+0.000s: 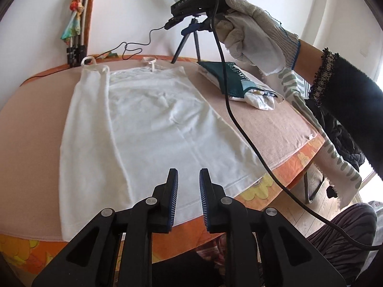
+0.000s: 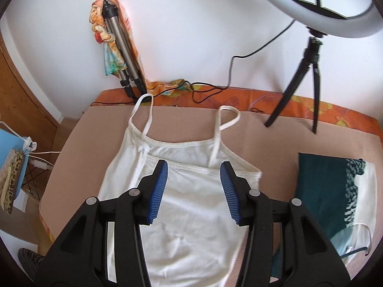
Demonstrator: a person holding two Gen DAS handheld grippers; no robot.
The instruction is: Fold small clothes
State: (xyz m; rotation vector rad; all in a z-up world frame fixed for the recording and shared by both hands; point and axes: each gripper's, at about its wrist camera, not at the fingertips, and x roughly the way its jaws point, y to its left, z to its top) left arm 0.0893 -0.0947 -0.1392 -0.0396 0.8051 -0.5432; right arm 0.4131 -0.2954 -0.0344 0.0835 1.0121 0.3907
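A white thin-strapped camisole top (image 2: 189,191) lies flat on the beige cloth-covered surface (image 2: 83,148) with its left side folded inward, its long axis running from the hem at the near edge to the two straps pointing at the far wall. The left hand-held gripper (image 1: 188,184) hovers over the hem with its jaws a narrow gap apart and nothing between them, while the right hand-held gripper (image 2: 194,184) hangs above the chest of the top, jaws spread wide and empty. To the right, well apart from the top, sits a folded pile of dark teal and white clothes (image 2: 335,191), near a black tripod (image 2: 308,81) carrying a white ring light (image 2: 287,0).
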